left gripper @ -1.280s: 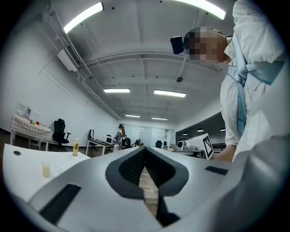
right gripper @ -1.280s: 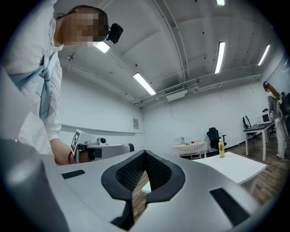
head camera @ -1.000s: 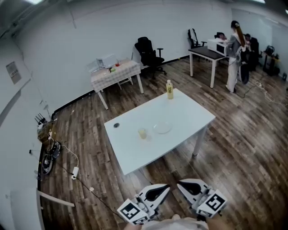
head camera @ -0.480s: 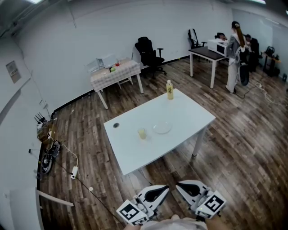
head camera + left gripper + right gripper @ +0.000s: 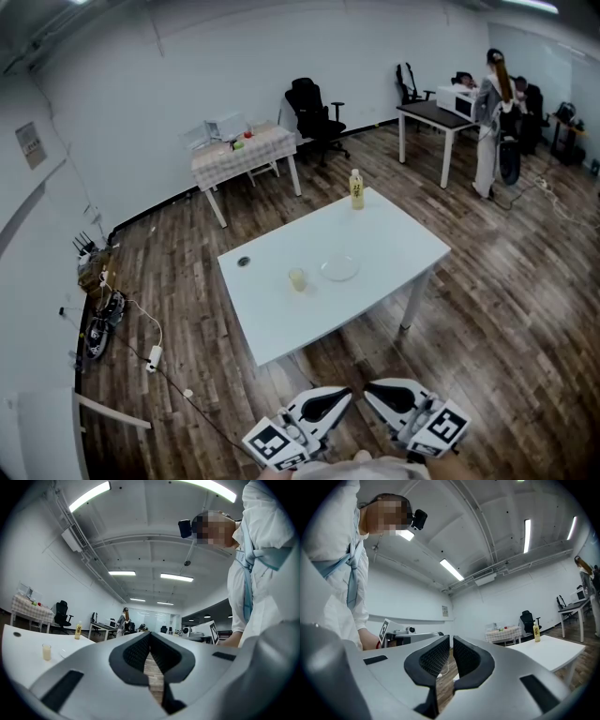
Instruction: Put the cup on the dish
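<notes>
A small clear cup [image 5: 297, 278] with pale liquid stands on the white table [image 5: 394, 246]. It is just left of a clear dish [image 5: 339, 268] and apart from it. Both grippers are held close to my body, well short of the table and above the wood floor. The left gripper [image 5: 339, 396] is shut with nothing in it, its tips meeting [image 5: 150, 635]. The right gripper [image 5: 375, 388] is also shut and empty [image 5: 451, 638]. In the left gripper view the cup [image 5: 46, 652] shows far off at the left.
A yellow-labelled bottle [image 5: 356, 188] stands at the table's far edge and a small dark disc [image 5: 244, 262] near its left edge. Behind are a checked-cloth table [image 5: 242, 153], a black office chair [image 5: 309, 109], a desk with a microwave [image 5: 453, 97] and a standing person [image 5: 489, 117]. Cables [image 5: 141, 328] lie on the floor at left.
Nothing on the table has moved. Both grippers stay shut near my body; only the view has shifted slightly.
</notes>
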A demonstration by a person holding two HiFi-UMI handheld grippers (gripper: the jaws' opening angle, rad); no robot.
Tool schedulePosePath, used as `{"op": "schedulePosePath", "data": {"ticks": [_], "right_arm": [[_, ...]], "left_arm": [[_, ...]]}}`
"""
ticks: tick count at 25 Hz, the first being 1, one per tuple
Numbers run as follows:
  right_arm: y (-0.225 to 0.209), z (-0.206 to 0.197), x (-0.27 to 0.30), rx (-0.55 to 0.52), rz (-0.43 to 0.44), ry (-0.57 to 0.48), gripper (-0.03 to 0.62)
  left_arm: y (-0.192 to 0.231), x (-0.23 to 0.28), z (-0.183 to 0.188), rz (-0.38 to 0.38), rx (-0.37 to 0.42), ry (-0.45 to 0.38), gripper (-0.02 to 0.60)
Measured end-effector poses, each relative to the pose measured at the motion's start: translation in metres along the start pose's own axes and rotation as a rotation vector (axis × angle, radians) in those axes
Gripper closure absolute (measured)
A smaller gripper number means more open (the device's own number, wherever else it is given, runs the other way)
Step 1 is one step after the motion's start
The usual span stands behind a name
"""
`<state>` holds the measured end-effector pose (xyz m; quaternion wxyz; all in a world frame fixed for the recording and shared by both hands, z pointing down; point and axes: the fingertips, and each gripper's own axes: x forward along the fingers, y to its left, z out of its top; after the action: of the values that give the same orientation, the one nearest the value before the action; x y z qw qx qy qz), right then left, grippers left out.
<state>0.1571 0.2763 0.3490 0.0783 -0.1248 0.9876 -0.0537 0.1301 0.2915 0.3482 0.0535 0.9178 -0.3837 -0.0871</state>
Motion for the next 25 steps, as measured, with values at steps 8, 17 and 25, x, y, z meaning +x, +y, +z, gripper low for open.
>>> {"op": "schedulePosePath", "data": {"ticks": [8,17,25], "right_arm": [[-0.006,-0.003,-0.005,0.007,0.003,0.018,0.56],[-0.025,-0.001,-0.001,0.022,-0.008,0.023,0.56],[-0.05,-0.008,0.027,0.035,-0.017,0.054,0.56]], "left_arm": [[-0.001,0.008,0.003,0.012,-0.001,0.002,0.58],[0.012,0.021,-0.002,0.007,-0.002,0.008,0.579],[0.054,0.033,0.003,0.004,-0.017,-0.021,0.58]]}}
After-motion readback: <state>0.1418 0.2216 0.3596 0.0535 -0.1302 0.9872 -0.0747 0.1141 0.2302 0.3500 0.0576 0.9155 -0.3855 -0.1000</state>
